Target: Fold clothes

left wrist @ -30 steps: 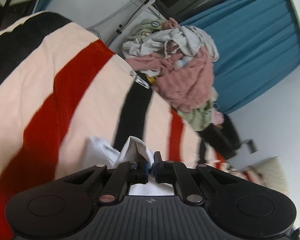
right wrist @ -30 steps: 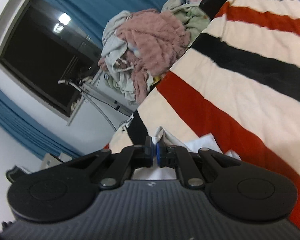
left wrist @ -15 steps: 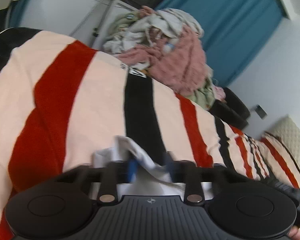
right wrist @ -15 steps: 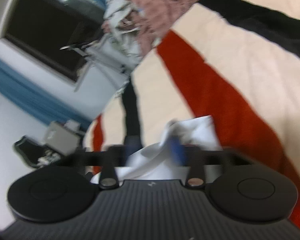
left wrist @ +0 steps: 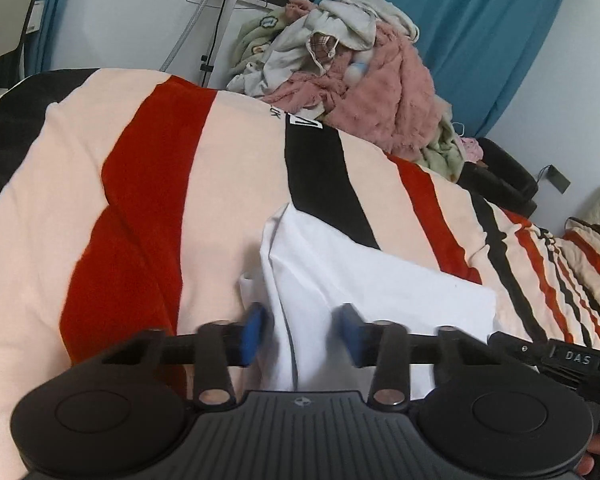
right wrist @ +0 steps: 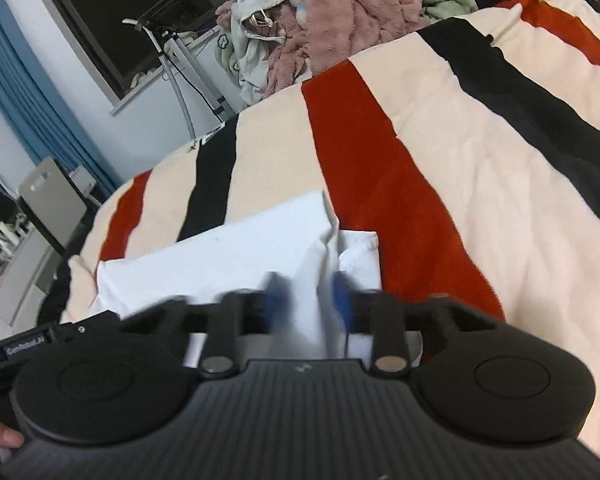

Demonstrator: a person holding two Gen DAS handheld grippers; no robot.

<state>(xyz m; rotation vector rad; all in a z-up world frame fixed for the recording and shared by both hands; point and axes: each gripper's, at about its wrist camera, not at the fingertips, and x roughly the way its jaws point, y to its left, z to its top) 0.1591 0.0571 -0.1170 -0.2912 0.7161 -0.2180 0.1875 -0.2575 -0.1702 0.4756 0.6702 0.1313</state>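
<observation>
**A:** At the bottom centre of the left view, what do we make of our left gripper [left wrist: 302,328]?

**B:** We see its blue pads [left wrist: 254,326] standing apart, though the jaws have just been closing. The left edge of the white cloth [left wrist: 380,280] lies between them, and we see neither pad pressing on it.

**A:** And our right gripper [right wrist: 308,300]?

**B:** It sits low in the right view, and its fingers are blurred. We still make out a gap between the pads [right wrist: 274,300]. These jaws have also just been closing. A raised fold of the cloth stands in the gap, and we do not see it pinched.

**A:** Where do we place the cloth itself?

**B:** We see it lying folded on the striped blanket [left wrist: 180,140], in the lower middle of both views and just ahead of the fingers. In the left view it spreads from the centre toward the right. In the right view it spreads from the centre toward the left.

**A:** What do we see beyond it?

**B:** At the top centre of the left view we see a pile [left wrist: 360,80] of pink and pale clothes at the blanket's far edge. A blue curtain [left wrist: 480,40] hangs behind it at the upper right.
</observation>
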